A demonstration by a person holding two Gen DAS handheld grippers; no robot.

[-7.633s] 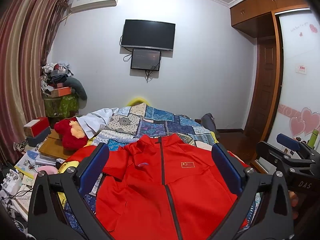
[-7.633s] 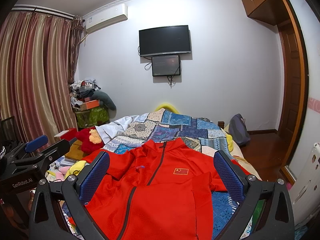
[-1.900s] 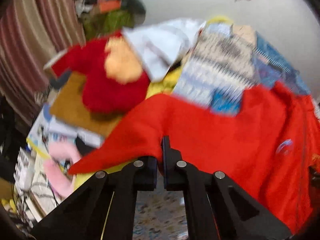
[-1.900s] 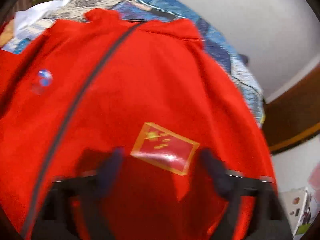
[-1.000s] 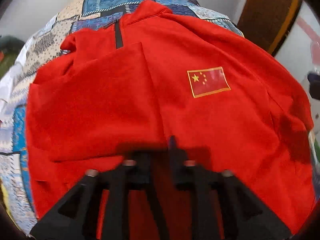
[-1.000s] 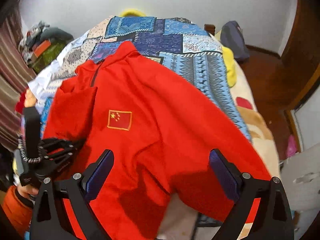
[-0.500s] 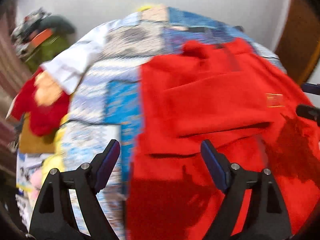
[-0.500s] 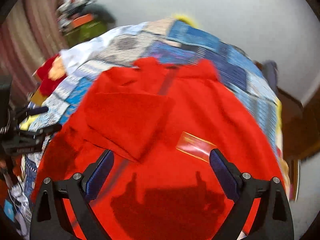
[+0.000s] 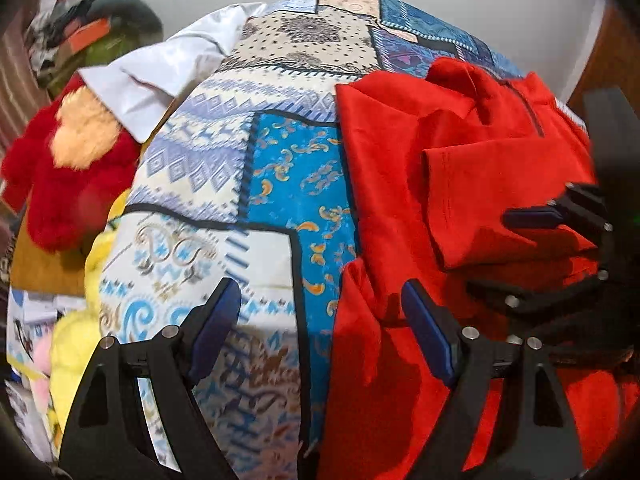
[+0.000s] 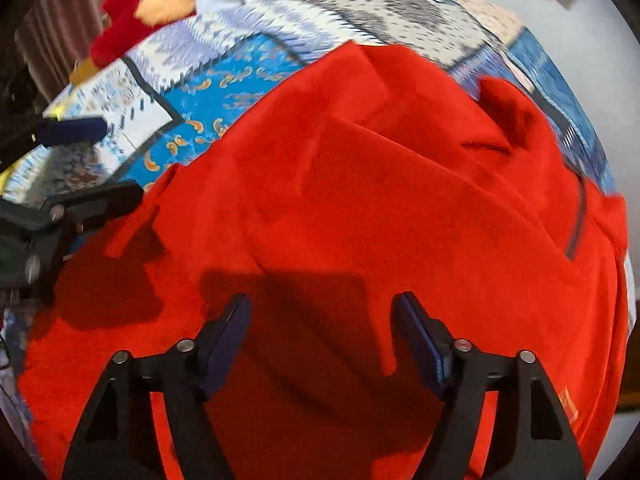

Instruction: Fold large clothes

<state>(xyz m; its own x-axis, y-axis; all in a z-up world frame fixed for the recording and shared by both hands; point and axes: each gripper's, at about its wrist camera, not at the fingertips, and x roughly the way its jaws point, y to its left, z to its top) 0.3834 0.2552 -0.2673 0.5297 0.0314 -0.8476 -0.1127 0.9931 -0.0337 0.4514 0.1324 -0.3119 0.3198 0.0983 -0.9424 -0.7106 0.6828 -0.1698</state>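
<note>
A red zip jacket (image 9: 404,184) lies on a patchwork blue and cream bedspread (image 9: 280,168), one sleeve folded across its chest. My left gripper (image 9: 320,312) is open and empty, hovering over the jacket's left edge and the bedspread. My right gripper (image 10: 322,320) is open and empty, low over the jacket's body (image 10: 360,200). The right gripper also shows in the left wrist view (image 9: 560,240), over the folded sleeve. The left gripper shows at the left edge of the right wrist view (image 10: 76,160).
A red and orange plush toy (image 9: 68,168) and a white cloth (image 9: 160,68) lie at the bed's far left. Yellow soft items (image 9: 80,320) sit at the bed's left edge. A cluttered pile (image 9: 80,40) stands against the back wall.
Both grippers have moved lower and to the left over the jacket. The left gripper, shut a second ago, stays open. The sleeve stays folded across the chest.
</note>
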